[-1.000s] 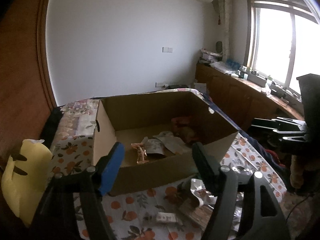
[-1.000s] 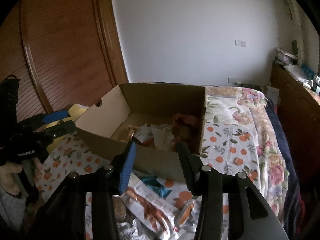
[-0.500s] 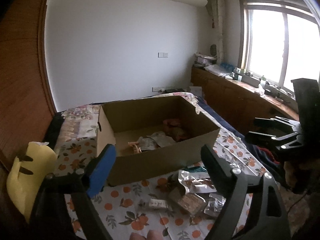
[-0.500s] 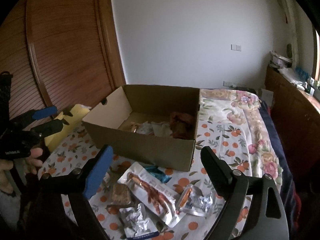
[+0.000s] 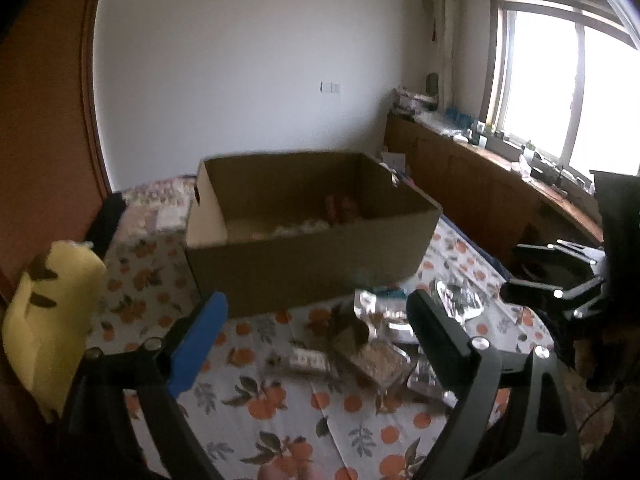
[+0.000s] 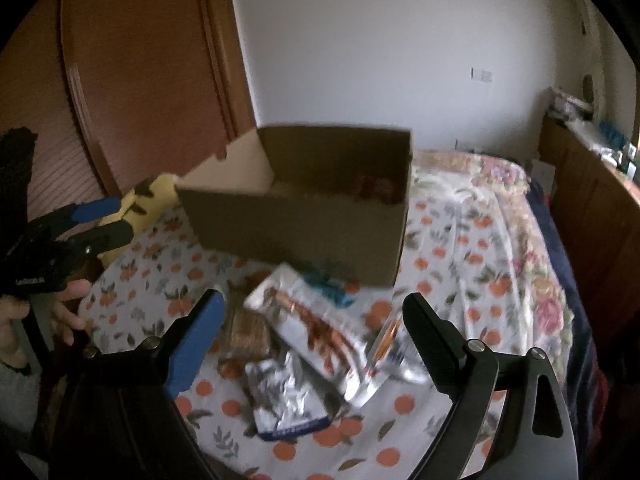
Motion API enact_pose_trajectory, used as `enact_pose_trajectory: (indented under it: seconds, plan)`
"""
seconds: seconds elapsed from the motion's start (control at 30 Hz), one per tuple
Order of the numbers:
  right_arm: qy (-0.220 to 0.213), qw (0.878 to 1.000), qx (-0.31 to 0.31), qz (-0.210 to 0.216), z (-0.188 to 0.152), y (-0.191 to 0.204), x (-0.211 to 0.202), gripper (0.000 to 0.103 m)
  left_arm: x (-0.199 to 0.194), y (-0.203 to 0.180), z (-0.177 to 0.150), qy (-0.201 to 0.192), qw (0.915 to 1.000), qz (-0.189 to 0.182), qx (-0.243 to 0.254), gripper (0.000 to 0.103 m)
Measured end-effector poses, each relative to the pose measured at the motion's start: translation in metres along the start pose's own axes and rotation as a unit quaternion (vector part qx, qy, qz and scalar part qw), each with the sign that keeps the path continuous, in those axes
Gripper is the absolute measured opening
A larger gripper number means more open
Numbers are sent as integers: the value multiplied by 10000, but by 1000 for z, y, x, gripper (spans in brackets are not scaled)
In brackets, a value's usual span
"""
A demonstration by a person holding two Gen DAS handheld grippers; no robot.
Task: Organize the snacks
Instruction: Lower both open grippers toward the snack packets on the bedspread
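Note:
An open cardboard box (image 5: 304, 264) (image 6: 296, 228) stands on the orange-print bedsheet and holds several snack packets. More snack packets lie loose in front of it: a clear packet with reddish snacks (image 6: 316, 328), a brown block (image 6: 248, 332), a silver foil pack (image 6: 284, 400) and a small white packet (image 5: 306, 358). My left gripper (image 5: 316, 320) is open and empty, above the sheet in front of the box. My right gripper (image 6: 312, 320) is open and empty, above the loose packets. Each gripper shows at the edge of the other's view.
A yellow plush toy (image 5: 48, 308) lies left of the box. A wooden wardrobe door (image 6: 140, 72) stands behind on the left. A wooden counter with clutter (image 5: 500, 184) runs under the window on the right. The bed's dark edge (image 6: 580, 280) is at the right.
Both grippers have pulled back and down from the box and their jaws have opened wide. The box now sits farther off and the loose packets lie between the fingers.

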State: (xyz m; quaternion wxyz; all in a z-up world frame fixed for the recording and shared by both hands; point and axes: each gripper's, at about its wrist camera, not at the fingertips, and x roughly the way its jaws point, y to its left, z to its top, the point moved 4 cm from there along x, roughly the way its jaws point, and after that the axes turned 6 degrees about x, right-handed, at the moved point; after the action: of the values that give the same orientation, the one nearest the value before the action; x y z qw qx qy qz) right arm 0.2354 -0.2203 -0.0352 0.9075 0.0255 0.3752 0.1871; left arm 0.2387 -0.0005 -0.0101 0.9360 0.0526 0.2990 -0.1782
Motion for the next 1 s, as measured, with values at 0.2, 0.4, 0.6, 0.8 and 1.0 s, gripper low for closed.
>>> enact_pose_trajectory:
  seconds: [0.2,0.4,0.6,0.8,1.0]
  plan:
    - [344,9993,20,174,-42,9,25,92,14,1,-33,86,9997,-55,-222,92]
    - [567,9981,-42,234,-68,17,44,92,33,-1,-59,384,9991,41,-159,92]
    - [712,9971,-108,237,-82,18,56,91,49,-1,-72,554,9981,22,-256,92]
    - [820,9964,-184,140,-89,17,70,88,71,-2,-76,829,9956,-190,-392,87]
    - [803,9963,-315,13,-92,18,83,87,95,7,-75,1028,9928,-130,-602,84]
